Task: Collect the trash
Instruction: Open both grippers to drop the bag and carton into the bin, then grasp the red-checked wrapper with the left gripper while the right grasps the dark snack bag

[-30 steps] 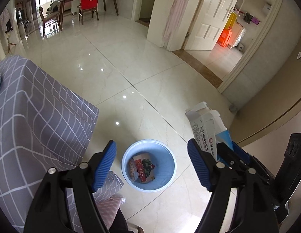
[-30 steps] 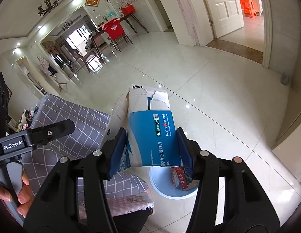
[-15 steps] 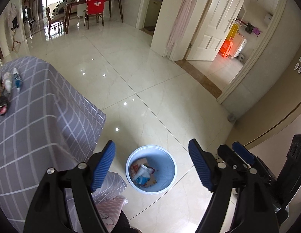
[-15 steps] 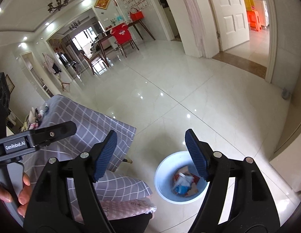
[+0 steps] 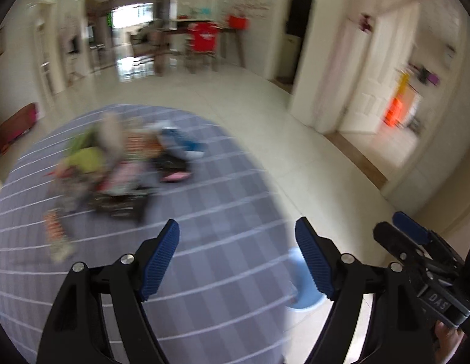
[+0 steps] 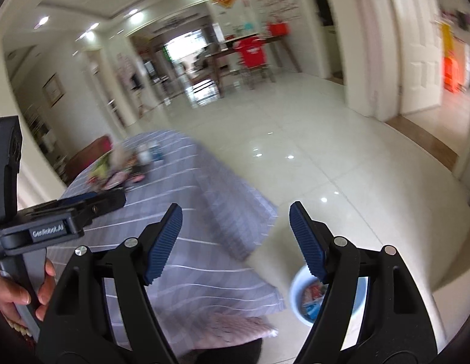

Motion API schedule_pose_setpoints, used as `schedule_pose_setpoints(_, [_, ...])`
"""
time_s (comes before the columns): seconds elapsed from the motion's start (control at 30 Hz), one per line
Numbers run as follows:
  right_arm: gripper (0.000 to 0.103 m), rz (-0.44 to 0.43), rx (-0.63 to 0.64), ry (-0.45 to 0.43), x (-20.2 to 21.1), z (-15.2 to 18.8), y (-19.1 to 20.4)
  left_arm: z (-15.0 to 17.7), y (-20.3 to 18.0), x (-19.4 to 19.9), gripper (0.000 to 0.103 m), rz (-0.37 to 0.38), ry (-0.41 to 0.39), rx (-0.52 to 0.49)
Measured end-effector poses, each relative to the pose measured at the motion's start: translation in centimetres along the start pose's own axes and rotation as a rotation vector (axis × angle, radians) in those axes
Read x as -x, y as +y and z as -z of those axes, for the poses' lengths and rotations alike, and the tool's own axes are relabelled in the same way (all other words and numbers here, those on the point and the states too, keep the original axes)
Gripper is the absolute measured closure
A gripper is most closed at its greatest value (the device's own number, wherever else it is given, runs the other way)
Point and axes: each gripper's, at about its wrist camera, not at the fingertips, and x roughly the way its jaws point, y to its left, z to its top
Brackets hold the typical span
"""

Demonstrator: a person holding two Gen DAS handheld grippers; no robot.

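Right tongs [image 6: 235,212] above bin [image 6: 297,291].

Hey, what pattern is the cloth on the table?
The tablecloth is grey-purple with a grid of thin white lines, clearest in the right wrist view.

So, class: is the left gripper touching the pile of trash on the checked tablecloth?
Apart. The left wrist view shows the open left gripper with bare tablecloth between it and the blurred trash pile.

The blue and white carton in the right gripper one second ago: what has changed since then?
The right gripper released it into the blue bin and is open, empty. Both grippers swung up toward the trash pile on the checked table. The left gripper stayed open.
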Motion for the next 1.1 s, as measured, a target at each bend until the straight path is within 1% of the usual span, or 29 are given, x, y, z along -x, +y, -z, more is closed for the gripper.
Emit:
schedule_pose_setpoints(0.13, [0.031,-0.053,0.121,0.06,-3.3,-0.7,6.4,0.4,6.8,1.4,0.026,-0.086,-0.009,0.092])
schedule_pose_setpoints(0.17, [0.031,-0.062,0.143,0.074,-4.0,-0.7,7.5,0.6,8.3,1.6,0.024,-0.103,-0.005,0.12])
schedule_pose_setpoints(0.2, [0.031,-0.067,0.169,0.092,-4.9,-0.7,8.8,1.0,10.4,1.6,0.023,-0.129,0.01,0.156])
schedule_pose_setpoints(0.33, [0.031,-0.099,0.264,0.16,-8.3,-0.4,13.4,1.9,15.6,0.7,0.022,-0.188,0.07,0.243])
schedule_pose_setpoints(0.43, [0.031,-0.105,0.315,0.199,-10.5,-0.1,16.1,2.6,17.9,-0.3,0.022,-0.199,0.099,0.283])
schedule_pose_setpoints(0.5, [0.031,-0.108,0.34,0.218,-11.5,-0.1,17.3,2.3,18.8,-1.2,0.022,-0.19,0.109,0.296])
schedule_pose_setpoints(0.63, [0.031,-0.105,0.393,0.253,-14.0,-0.5,19.5,1.7,19.1,-2.7,0.023,-0.188,0.115,0.273])
schedule_pose_setpoints(0.67, [0.031,-0.104,0.402,0.26,-14.4,-0.6,19.8,1.5,19.1,-2.9,0.023,-0.197,0.108,0.265])
schedule_pose_setpoints(0.7, [0.031,-0.104,0.413,0.265,-15.0,-0.8,20.3,1.4,19.2,-3.1,0.026,-0.202,0.107,0.257])
schedule_pose_setpoints(0.73, [0.031,-0.104,0.423,0.27,-15.7,-0.9,20.8,1.2,19.2,-3.3,0.033,-0.209,0.105,0.246])
schedule_pose_setpoints(0.77, [0.031,-0.105,0.429,0.275,-16.1,-1.0,21.1,0.9,19.2,-3.5,0.042,-0.213,0.101,0.237])
schedule_pose_setpoints(0.8, [0.031,-0.109,0.439,0.28,-16.6,-1.0,21.5,0.8,19.2,-3.6,0.047,-0.228,0.098,0.222])
schedule_pose_setpoints(0.87, [0.031,-0.102,0.465,0.296,-18.0,-1.1,22.3,0.0,19.2,-4.1,0.064,-0.238,0.092,0.201])
schedule_pose_setpoints(0.9, [0.031,-0.097,0.471,0.303,-18.5,-1.1,22.5,0.0,19.3,-4.1,0.068,-0.241,0.086,0.193])
schedule_pose_setpoints(0.93, [0.031,-0.096,0.478,0.311,-19.0,-1.1,22.7,-0.2,19.5,-4.3,0.076,-0.242,0.082,0.194])
schedule_pose_setpoints(0.97, [0.031,-0.098,0.483,0.311,-19.6,-1.1,23.2,-0.4,19.8,-4.3,0.081,-0.234,0.078,0.201])
schedule_pose_setpoints(1.07, [0.031,-0.101,0.495,0.331,-20.7,-1.1,23.6,-0.2,20.9,-4.1,0.089,-0.205,0.068,0.227])
schedule_pose_setpoints(1.1, [0.033,-0.102,0.497,0.339,-21.0,-1.1,23.8,-0.3,21.0,-4.0,0.09,-0.199,0.066,0.23])
